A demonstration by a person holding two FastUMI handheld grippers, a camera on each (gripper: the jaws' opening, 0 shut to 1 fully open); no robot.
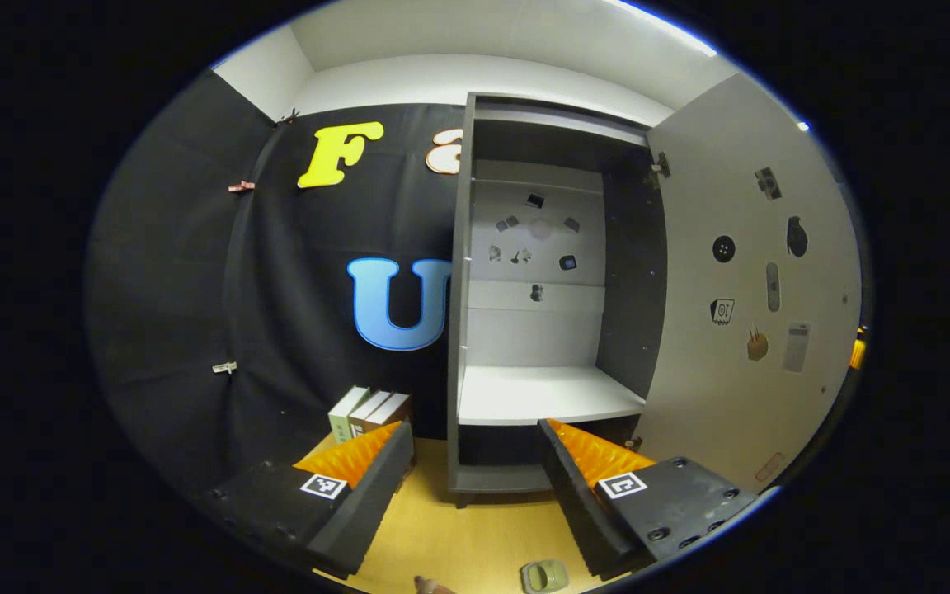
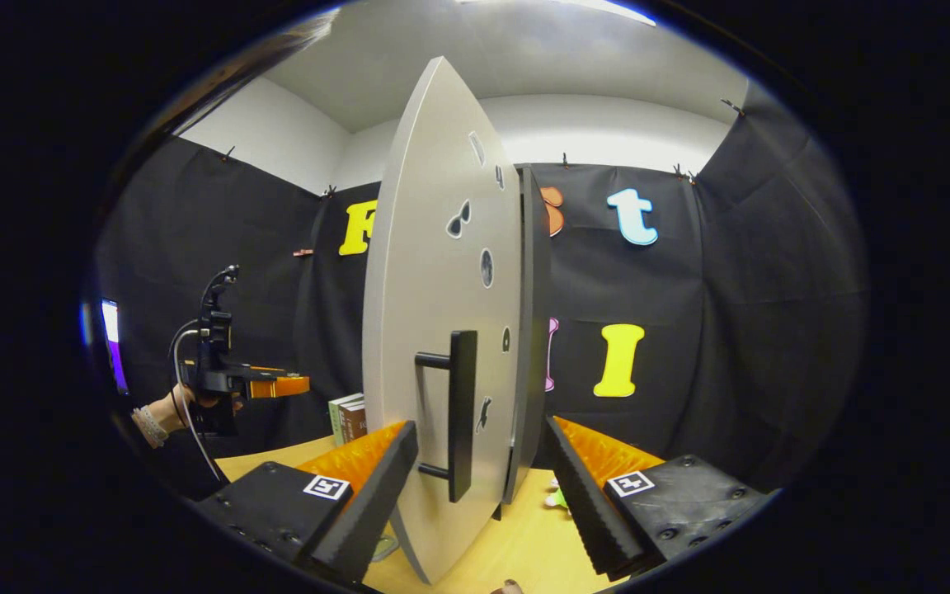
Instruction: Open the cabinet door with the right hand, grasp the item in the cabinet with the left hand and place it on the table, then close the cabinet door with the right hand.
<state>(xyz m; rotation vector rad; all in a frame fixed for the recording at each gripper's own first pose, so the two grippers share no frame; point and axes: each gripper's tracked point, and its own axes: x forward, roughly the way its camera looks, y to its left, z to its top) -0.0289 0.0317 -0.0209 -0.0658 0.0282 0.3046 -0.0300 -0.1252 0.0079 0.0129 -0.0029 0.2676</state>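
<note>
The right claw (image 2: 479,470) stands open, its 2 fingers either side of the black bar handle (image 2: 460,412) on the cabinet door (image 2: 434,313), neither pressing on it. The door is a stiff, flat grey panel swung out edge-on toward this claw; it looks light and should swing freely on its hinges, so the upright bar just ahead of the fingers is the place to take hold, gripped across its width or pushed flat to swing the door shut.

The left claw (image 1: 475,487) is also open and holds nothing. Just below and ahead of it, on the yellow bench (image 1: 475,536), lies a small pale green item (image 1: 544,575), likely the thing taken from the cabinet; it looks small, light and rigid, though it is cut off by the edge and hard to make out. Beyond the fingers the cabinet (image 1: 541,297) stands open with its white shelf (image 1: 545,394) bare.

The left gripper view gives the cabinet's interior, the door's inner face and a few books (image 1: 368,411) left of the cabinet. The right gripper view gives the door's outer face and handle, and, far to its left, the other claw held by a hand (image 2: 186,404).
</note>
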